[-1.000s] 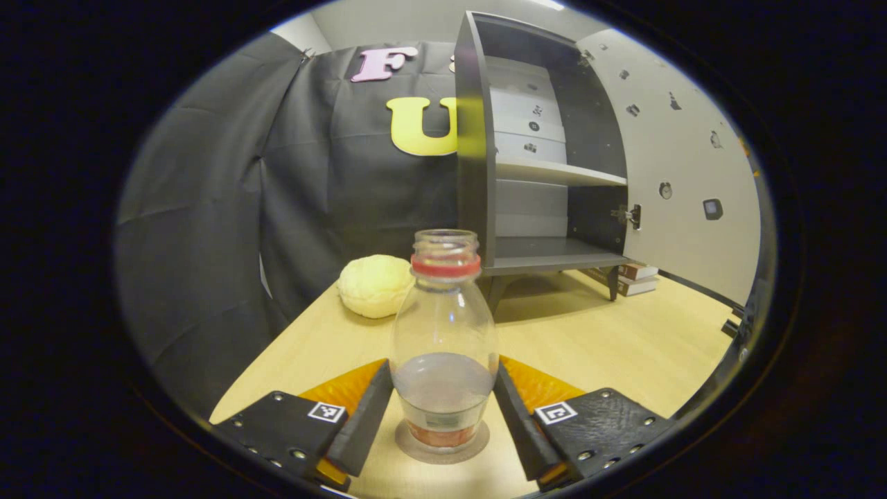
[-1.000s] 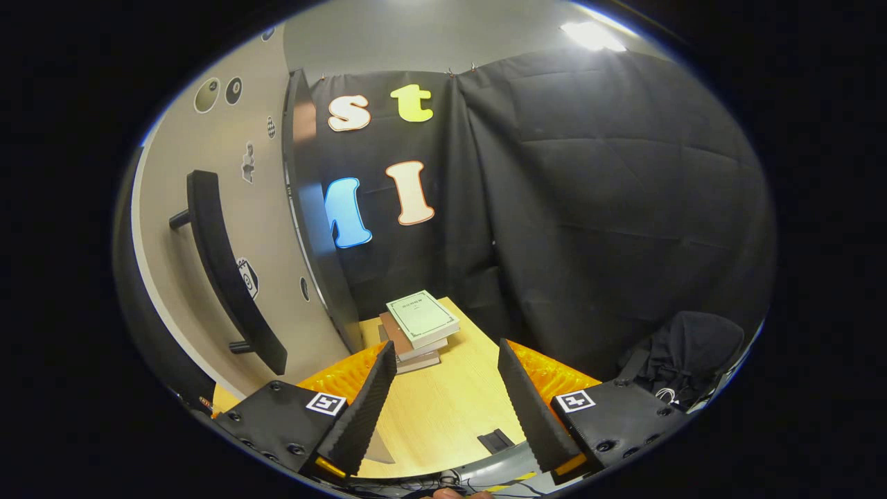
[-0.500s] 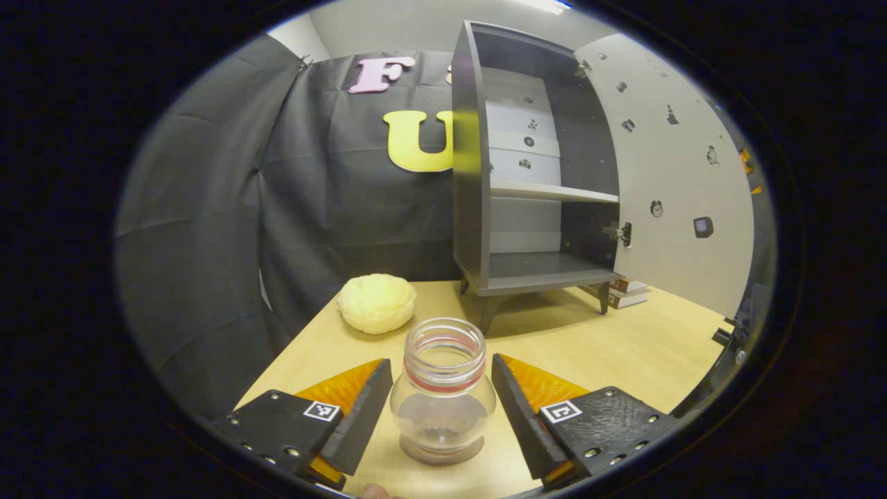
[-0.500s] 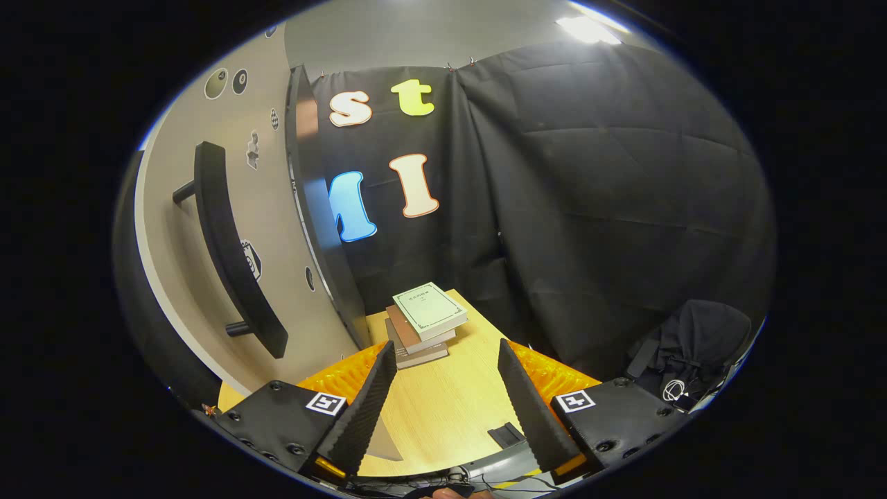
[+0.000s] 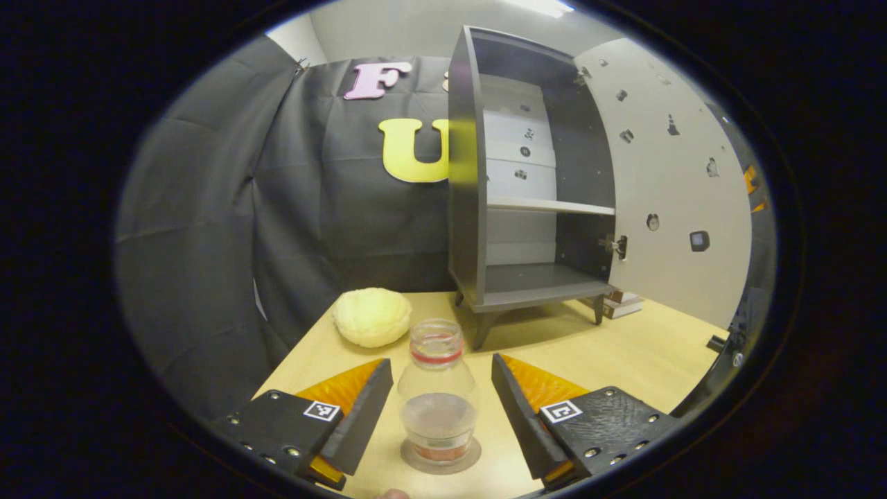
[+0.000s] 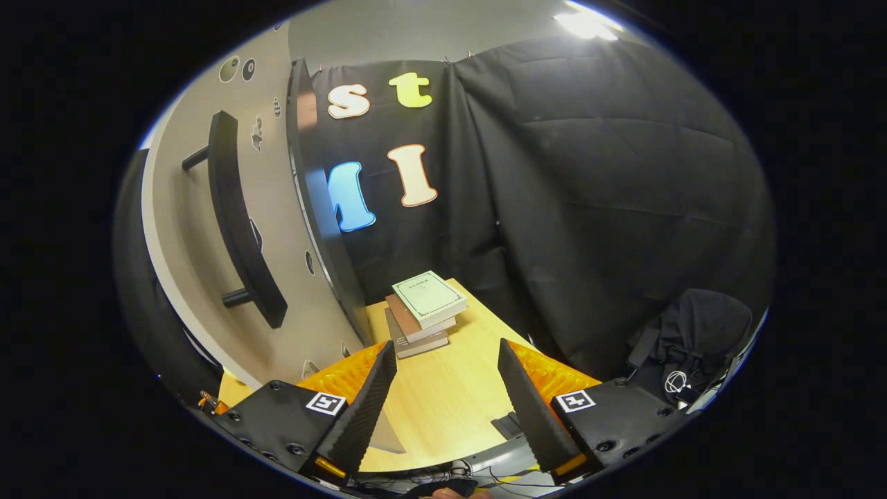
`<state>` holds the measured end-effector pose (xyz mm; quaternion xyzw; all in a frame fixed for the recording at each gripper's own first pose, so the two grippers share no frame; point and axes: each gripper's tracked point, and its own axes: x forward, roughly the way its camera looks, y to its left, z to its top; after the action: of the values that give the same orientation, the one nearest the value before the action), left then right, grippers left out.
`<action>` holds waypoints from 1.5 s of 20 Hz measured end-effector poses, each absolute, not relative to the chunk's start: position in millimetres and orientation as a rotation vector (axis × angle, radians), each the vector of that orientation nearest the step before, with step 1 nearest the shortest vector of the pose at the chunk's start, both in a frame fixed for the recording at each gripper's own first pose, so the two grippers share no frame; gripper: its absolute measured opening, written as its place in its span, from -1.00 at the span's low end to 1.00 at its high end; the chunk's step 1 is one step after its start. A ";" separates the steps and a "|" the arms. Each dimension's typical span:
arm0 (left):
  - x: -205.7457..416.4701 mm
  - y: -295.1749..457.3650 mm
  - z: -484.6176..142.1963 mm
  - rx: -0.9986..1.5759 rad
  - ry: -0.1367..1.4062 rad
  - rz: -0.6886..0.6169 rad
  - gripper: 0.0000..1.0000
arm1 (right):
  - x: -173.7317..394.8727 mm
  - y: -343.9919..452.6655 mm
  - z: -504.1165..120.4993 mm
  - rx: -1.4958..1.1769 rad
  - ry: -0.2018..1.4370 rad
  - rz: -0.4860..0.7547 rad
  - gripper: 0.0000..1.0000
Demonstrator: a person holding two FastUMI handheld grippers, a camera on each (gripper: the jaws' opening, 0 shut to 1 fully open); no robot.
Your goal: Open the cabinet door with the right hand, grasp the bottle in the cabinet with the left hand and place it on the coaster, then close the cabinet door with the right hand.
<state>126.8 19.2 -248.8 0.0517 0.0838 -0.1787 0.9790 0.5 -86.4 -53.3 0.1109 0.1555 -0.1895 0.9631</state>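
Standing upright on coaster, bottle freed between spread left gripper. Door open; next, right gripper, also spread, to handle, then push shut.

I am working in a staged recording booth, not a real home. Black cloth hangs as walls across the centre and right of the right gripper view, a bare wooden table fills the lower frame, and a small dark cabinet stands upper centre like a prop.
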 end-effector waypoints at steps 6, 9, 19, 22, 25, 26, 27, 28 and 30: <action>119.5 10.5 -180.4 0.090 0.071 -0.380 0.72 | -2.8 -93.9 -50.5 0.265 0.296 -0.401 0.89; 110.4 2.8 -135.9 0.108 0.015 -0.374 0.72 | 3.5 -105.0 -45.4 0.272 0.276 -0.402 0.89; 55.5 -50.8 -13.1 0.028 0.002 -0.225 0.72 | 34.2 -112.7 18.8 0.185 0.177 -0.208 0.88; 36.4 -70.8 5.2 -0.023 -0.001 -0.190 0.83 | 43.5 -104.8 47.7 0.164 0.138 -0.114 0.88; 21.0 -87.4 9.9 -0.065 0.006 -0.164 0.77 | 49.1 -92.8 67.2 0.108 0.117 -0.020 0.73; 12.6 -83.8 7.5 -0.068 0.006 -0.148 0.83 | 49.6 -87.8 70.8 0.086 0.115 0.010 0.73; 6.5 -84.7 7.5 -0.069 0.005 -0.137 0.72 | 50.4 -82.3 73.7 0.066 0.113 0.041 0.73; -0.3 -86.9 6.6 -0.067 0.007 -0.125 0.72 | 51.9 -76.4 74.4 0.047 0.115 0.071 0.73; -15.1 -88.8 5.8 -0.056 0.012 -0.101 0.72 | 53.6 -66.6 73.9 0.015 0.119 0.121 0.73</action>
<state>-15.1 -88.8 5.8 -0.0280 0.0058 -0.0504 0.9983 53.6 -66.6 73.9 0.0073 0.0593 0.0605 0.9964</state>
